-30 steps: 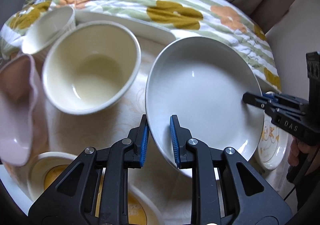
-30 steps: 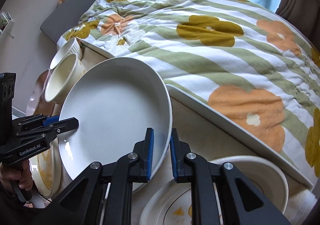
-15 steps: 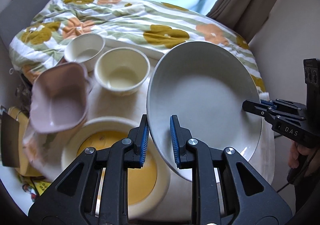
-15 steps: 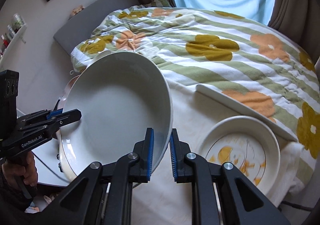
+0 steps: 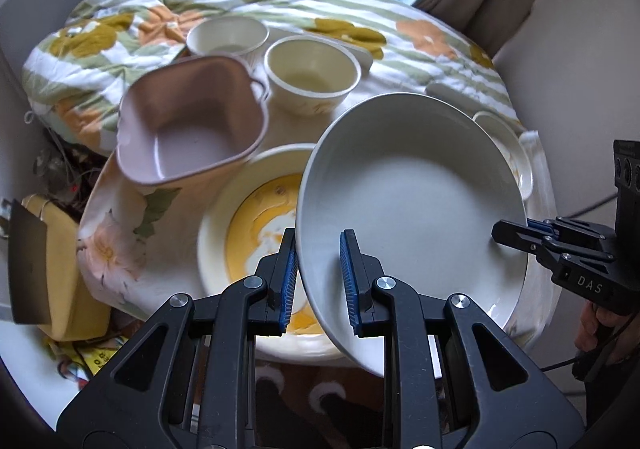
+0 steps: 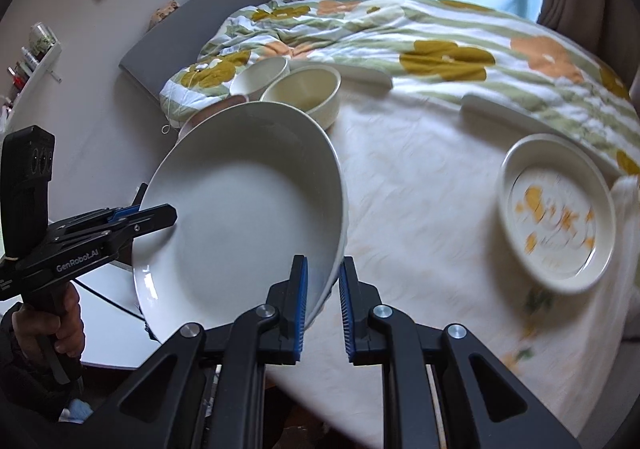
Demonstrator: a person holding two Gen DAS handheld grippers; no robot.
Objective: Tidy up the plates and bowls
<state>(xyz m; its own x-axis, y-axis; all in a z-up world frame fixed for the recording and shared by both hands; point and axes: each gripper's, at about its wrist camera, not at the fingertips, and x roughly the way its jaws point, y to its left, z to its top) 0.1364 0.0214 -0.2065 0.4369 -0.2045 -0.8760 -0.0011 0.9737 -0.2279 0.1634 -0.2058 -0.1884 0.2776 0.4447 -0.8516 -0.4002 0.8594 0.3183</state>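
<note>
A large grey-white shallow bowl is held in the air above the table, tilted, by both grippers. My left gripper is shut on its near rim; it also shows in the right wrist view. My right gripper is shut on the opposite rim of the bowl; it also shows in the left wrist view. Under the bowl sits a yellow-patterned plate. A pink square dish, a cream bowl and a white bowl stand behind.
A small plate with orange marks sits at the table's right side. A floral quilt lies on the bed beyond the table. A white tray edge lies along the far side. The tablecloth shows between the dishes.
Both grippers have lifted the large bowl and carried it back and leftward over the yellow-patterned plate. More of the table and dishes shows below.
</note>
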